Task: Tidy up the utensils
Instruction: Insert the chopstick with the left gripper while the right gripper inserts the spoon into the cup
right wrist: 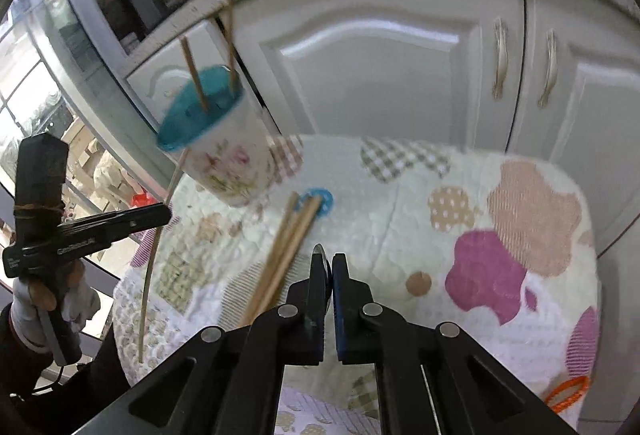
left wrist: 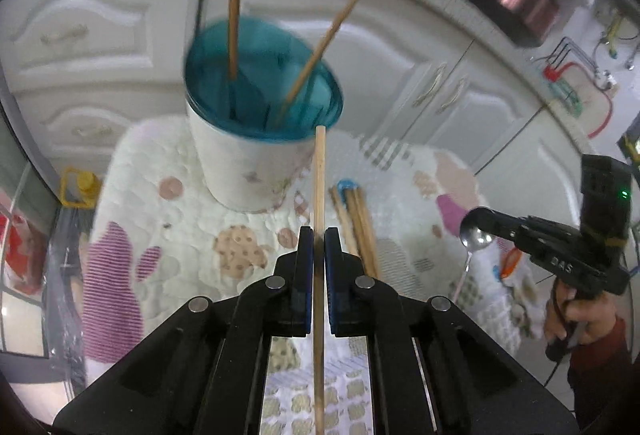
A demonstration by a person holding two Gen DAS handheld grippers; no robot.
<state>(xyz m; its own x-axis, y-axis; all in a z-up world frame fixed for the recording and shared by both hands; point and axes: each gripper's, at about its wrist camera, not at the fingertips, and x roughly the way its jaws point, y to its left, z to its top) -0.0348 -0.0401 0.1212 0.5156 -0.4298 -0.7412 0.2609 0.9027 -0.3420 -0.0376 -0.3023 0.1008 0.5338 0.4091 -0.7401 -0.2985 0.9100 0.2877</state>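
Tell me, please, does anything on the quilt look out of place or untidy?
Yes. A bundle of chopsticks lies loose on the quilt beside the cup, while only two chopsticks stand inside the cup, leaning apart. The left gripper holds another chopstick; the right gripper holds a spoon.

Your bench (right wrist: pixel 500 171) is covered by a quilted patchwork cloth (right wrist: pixel 400 219), and on that cloth you have a white floral cup with a teal inside (left wrist: pixel 248 159) and, near it, a bundle of wooden chopsticks (right wrist: pixel 286 251) lying over a small blue ring (right wrist: pixel 326 201).
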